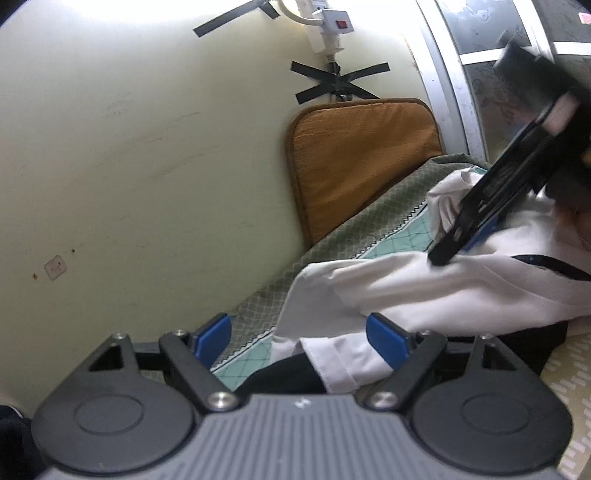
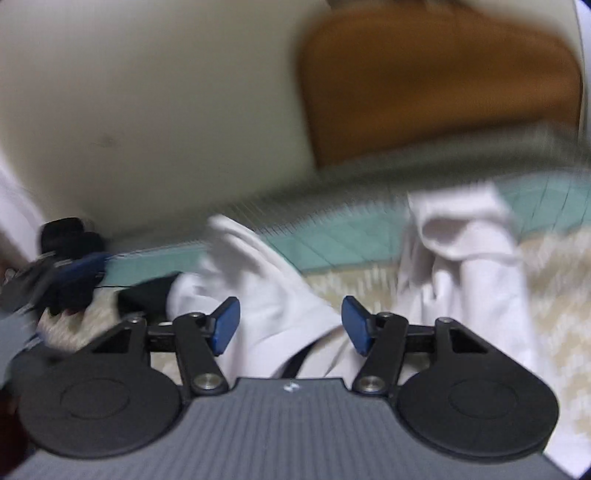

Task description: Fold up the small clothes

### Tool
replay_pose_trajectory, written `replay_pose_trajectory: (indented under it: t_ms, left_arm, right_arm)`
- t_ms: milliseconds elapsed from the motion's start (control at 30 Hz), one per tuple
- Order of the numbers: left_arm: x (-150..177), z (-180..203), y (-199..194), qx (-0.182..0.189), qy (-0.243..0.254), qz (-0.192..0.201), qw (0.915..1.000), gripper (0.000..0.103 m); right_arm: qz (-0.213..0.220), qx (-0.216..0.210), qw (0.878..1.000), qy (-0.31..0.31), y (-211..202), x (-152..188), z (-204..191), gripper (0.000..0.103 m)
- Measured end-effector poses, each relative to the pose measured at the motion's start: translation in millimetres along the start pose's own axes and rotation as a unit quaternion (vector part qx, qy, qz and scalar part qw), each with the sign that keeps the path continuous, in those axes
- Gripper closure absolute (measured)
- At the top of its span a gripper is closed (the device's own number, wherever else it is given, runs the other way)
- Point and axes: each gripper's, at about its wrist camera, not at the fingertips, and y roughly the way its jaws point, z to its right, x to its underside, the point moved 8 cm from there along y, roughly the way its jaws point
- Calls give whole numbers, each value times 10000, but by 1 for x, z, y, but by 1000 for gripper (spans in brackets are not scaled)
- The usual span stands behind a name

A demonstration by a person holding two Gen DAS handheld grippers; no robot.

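A white garment [image 1: 443, 288] lies crumpled on the bed, with a dark piece [image 1: 280, 380] showing under its near hem. My left gripper [image 1: 300, 339] is open, its blue pads apart just above the white hem and not pressing on it. In the same view my right gripper [image 1: 448, 247] reaches in from the upper right, its tips down at the garment. The right wrist view is blurred. There my right gripper [image 2: 290, 325] stands open over the white garment [image 2: 266, 280], with nothing pinched. A bunched white part [image 2: 465, 236] rises at the right. My left gripper [image 2: 77, 267] shows at the far left.
An orange cushion [image 1: 362, 158] leans against the pale wall [image 1: 147, 147] at the head of the bed. A green quilted cover [image 1: 369, 221] runs along the wall. A taped power strip [image 1: 332, 26] hangs above. A window frame [image 1: 454, 74] is at the right.
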Motion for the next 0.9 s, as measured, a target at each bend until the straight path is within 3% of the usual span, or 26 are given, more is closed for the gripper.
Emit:
replay_pose_trajectory:
  t_ms: [33,67,100,167,267,433,467,533,633,700,800,900]
  left_arm:
    - [0,-2,-2,-12,-5,24,10000,20]
    - [0,-3,-4,-15,-12,46,10000,20]
    - [0,-4,-7,-12,-11,73,10000,20]
    - [-1,-4,-13,12,43,142,9999,17]
    - [-5,2,-24,84,256,300,9992,12]
    - [-7,26,-35,259,781,408,9958,7]
    - [-5,31,-34,318,887,390,9948,7]
    - [2,40,-34,375,1129,338,9923,7]
    - [14,50,-36,630,1304,265,9891,7]
    - [17,54,-34,566,1412,275,9880,7]
    - [21,54,-23,466,1562,253,9863,7]
    - [33,50,-10,504,1956,141,9793,7]
  right_arm:
    - [-206,-253,9993,160,7,2,-1,40]
    - [-248,-366,9990,94,8,4,-6,56]
    - [-148,-322,9993,-102,4,4,-12,90]
    - [319,-392,9957,-772,-18,7,-33,91]
    - [844,-356,9690,-2295,-46,31,-74,91]
    - [900,-478,9086,-4050,-64,95,-122,93]
    - [892,-539,8984,-4265,-68,105,-129,99]
    - [904,-678,8896,-4425,-77,112,-138,100]
    - [1116,-770,8834,-4485,-97,112,-146,100]
    - [1211,-658,8843,-4462,-103,106,-145,100]
    - [1337,-467,9048,-4015,-102,97,-130,99]
    - [1424,-107,9270,-3469,-114,98,-99,96]
